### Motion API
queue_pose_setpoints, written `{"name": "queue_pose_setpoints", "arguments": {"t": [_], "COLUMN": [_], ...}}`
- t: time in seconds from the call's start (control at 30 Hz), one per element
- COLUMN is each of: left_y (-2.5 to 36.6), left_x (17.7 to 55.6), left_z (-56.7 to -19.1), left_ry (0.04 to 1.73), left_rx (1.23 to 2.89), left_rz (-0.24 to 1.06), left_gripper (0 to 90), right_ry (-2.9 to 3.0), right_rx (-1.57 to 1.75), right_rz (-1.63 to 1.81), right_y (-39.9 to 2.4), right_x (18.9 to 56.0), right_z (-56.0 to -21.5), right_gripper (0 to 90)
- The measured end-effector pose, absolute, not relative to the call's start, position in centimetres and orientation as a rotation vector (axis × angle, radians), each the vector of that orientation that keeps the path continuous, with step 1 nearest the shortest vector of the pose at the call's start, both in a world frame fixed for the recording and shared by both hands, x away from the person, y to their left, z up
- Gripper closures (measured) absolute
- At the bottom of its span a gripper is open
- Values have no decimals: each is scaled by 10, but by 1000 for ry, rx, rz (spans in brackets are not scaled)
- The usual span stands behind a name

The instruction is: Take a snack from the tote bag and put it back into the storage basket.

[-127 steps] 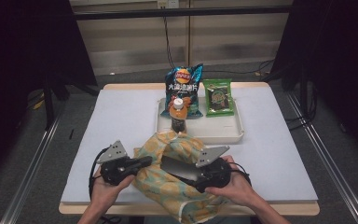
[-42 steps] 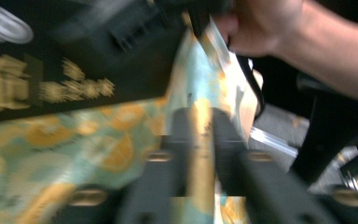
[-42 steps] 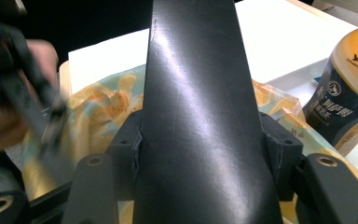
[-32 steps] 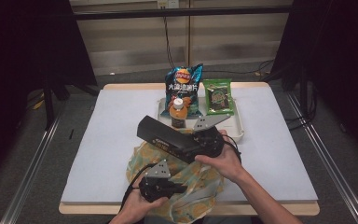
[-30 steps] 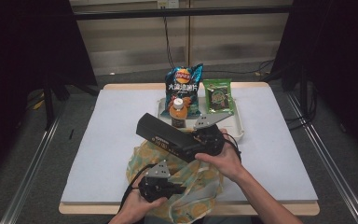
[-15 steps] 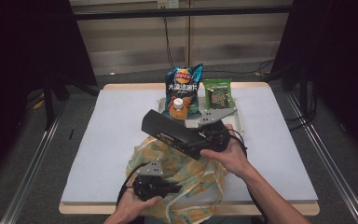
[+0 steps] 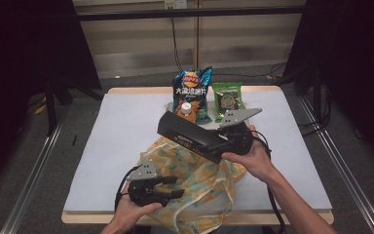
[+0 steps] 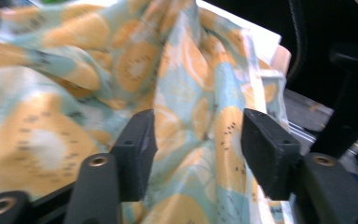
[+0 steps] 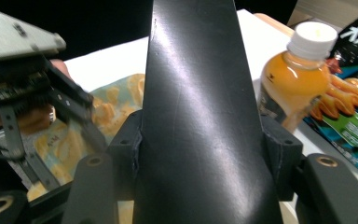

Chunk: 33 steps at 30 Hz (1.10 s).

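On the white table (image 7: 117,146) a long black box (image 7: 195,137) is clamped by the right gripper (image 7: 233,141), its long axis running toward ten o'clock above the patterned cloth bag (image 7: 204,180), whose fabric lies unpinched between the just-opened jaws of the left gripper (image 7: 168,187) at seven o'clock.

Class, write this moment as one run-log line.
left hand-held gripper: just opening, cloth bag between jaws | right hand-held gripper: grips black box above bag

Overhead light on worktop (image 7: 126,126), dark surround beyond it, soft shadows, streaked glare along black box (image 9: 191,116) between right tool (image 9: 205,149) pads, fabric bag (image 8: 74,93) motion-blurred ahead of left tool (image 8: 198,140)
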State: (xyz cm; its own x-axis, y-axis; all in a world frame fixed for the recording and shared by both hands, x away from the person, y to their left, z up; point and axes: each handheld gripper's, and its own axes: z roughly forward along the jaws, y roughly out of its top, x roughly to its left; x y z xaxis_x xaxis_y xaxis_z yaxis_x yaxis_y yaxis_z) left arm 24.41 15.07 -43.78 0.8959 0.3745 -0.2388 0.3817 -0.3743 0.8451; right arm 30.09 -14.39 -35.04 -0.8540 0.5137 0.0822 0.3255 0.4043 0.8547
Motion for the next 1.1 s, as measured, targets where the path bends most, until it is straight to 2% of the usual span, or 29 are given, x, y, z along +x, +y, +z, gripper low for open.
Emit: {"name": "queue_pose_setpoints", "arguments": {"t": [0.5, 0.8, 1.1], "left_y": [185, 206, 221], "left_x": [252, 257, 258], "left_z": [-428, -424, -426], "left_ry": [653, 735, 776], "left_rx": [1856, 1794, 1788], "left_rz": [133, 260, 294], "left_gripper": [167, 73, 50], "right_ry": [2445, 2428, 2419], "right_rx": [776, 831, 877], "right_rz": [1445, 1406, 1354], "right_y": [-175, -202, -227], "right_x": [308, 320, 332], "right_z": [-346, -343, -348], "right_gripper": [433, 433, 433]}}
